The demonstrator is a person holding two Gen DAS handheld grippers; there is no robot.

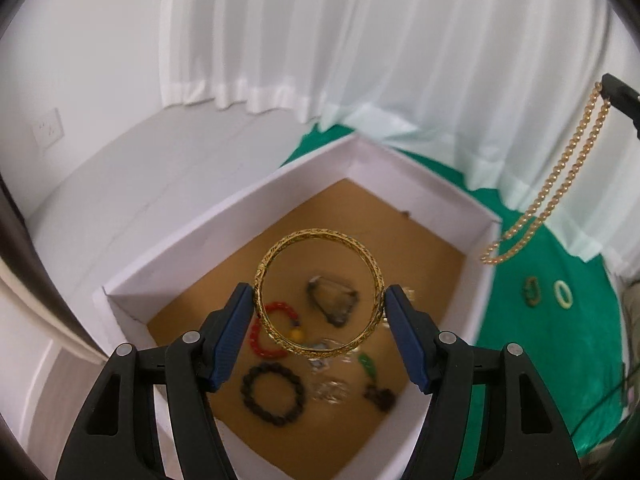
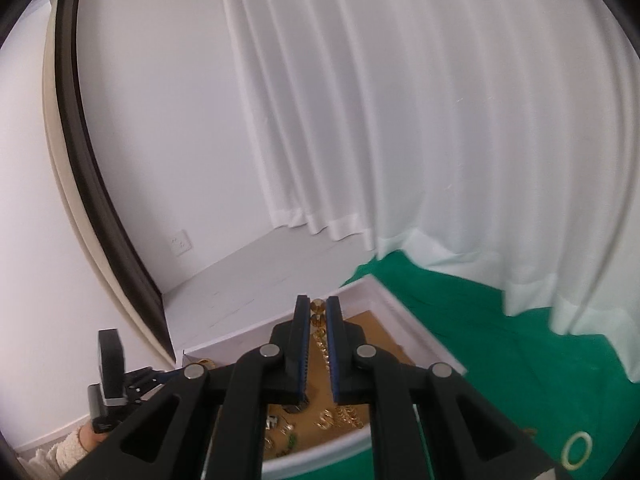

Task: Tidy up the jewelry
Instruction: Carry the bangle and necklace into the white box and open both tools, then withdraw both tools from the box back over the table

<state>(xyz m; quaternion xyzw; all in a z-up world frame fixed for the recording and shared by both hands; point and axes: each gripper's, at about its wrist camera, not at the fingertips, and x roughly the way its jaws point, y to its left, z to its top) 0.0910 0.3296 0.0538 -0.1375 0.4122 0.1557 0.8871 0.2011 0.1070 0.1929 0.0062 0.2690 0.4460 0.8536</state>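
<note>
The left gripper [image 1: 320,300] clamps a gold filigree bangle [image 1: 319,293] by its two sides between the blue pads [image 1: 234,332], the ring standing up over the open white box [image 1: 224,216]. On the box's brown floor below lie a red bead bracelet [image 1: 266,334] at the near left, a dark bead bracelet [image 1: 272,394] nearer still, a green pendant [image 1: 368,366] to the right, and some blurred silver and grey pieces in between that cannot be told apart. The box stands on a green cloth [image 1: 540,320]; on the cloth to the right, well apart from the box, lie a dark green ring [image 1: 531,290] and, just beside it, a pale ring [image 1: 563,293].

The right gripper [image 2: 318,312] is pinched tight on a gold bead chain [image 1: 560,172], which in the left wrist view hangs as a double strand in the air to the right of the box's far right wall. In the right wrist view a few gold beads show between the blue pads [image 2: 332,344]. At the lower left of that view a fuzzy sleeve [image 2: 64,454] shows under the left gripper's camera mount. Behind the box hangs a white curtain [image 2: 400,120], with a wall socket [image 2: 180,243] at the far left.
</note>
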